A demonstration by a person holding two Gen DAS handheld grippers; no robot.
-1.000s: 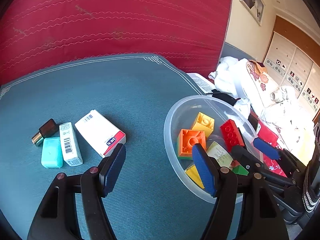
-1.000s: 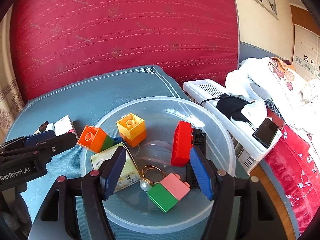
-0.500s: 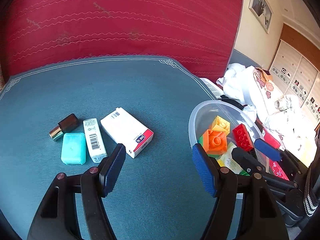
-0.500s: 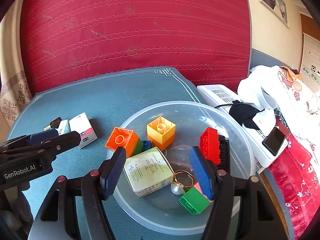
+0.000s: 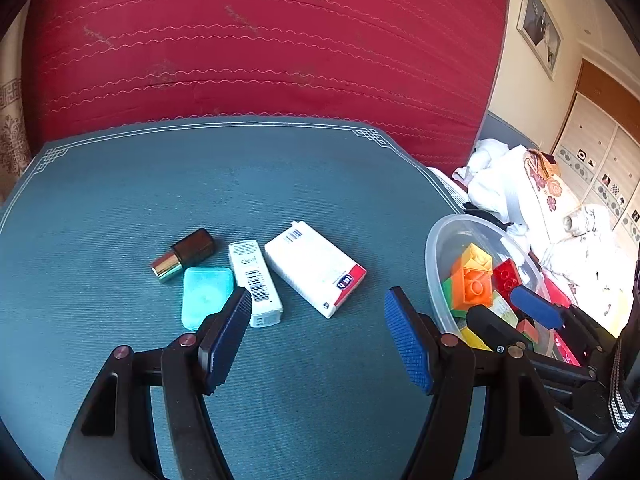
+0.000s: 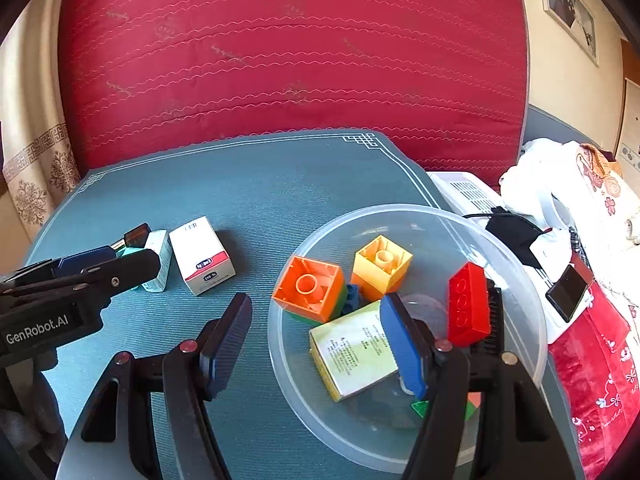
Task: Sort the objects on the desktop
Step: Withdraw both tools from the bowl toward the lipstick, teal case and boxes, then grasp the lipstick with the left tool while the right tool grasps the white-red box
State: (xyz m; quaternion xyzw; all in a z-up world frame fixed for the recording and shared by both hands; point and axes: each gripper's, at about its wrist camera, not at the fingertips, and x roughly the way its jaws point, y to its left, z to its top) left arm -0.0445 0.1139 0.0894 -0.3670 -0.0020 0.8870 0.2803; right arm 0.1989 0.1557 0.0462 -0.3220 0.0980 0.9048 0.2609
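A clear plastic bowl [image 6: 516, 280] on the teal mat holds an orange block [image 6: 310, 292], a yellow block [image 6: 382, 262], a red brick [image 6: 468, 304], a pale green box [image 6: 354, 350] and a green-pink block, mostly hidden. On the mat to its left lie a white-red box [image 5: 314, 266], a narrow white box [image 5: 256, 280], a turquoise case [image 5: 206, 294] and a brown-gold lipstick [image 5: 184, 252]. My left gripper [image 5: 318, 332] is open and empty above the mat, near the boxes. My right gripper [image 6: 320, 340] is open and empty over the bowl's left rim.
A red quilted mattress stands behind the mat [image 5: 200, 176]. To the right are a white heater [image 6: 464, 192], a black phone [image 6: 568, 292], white bedding [image 5: 520, 184] and red cloth [image 6: 600, 360]. The left gripper's body [image 6: 60, 300] shows at the left in the right wrist view.
Both grippers pulled back and swung left. The bowl slid right in both views and the boxes came toward the centre. Both stayed open.
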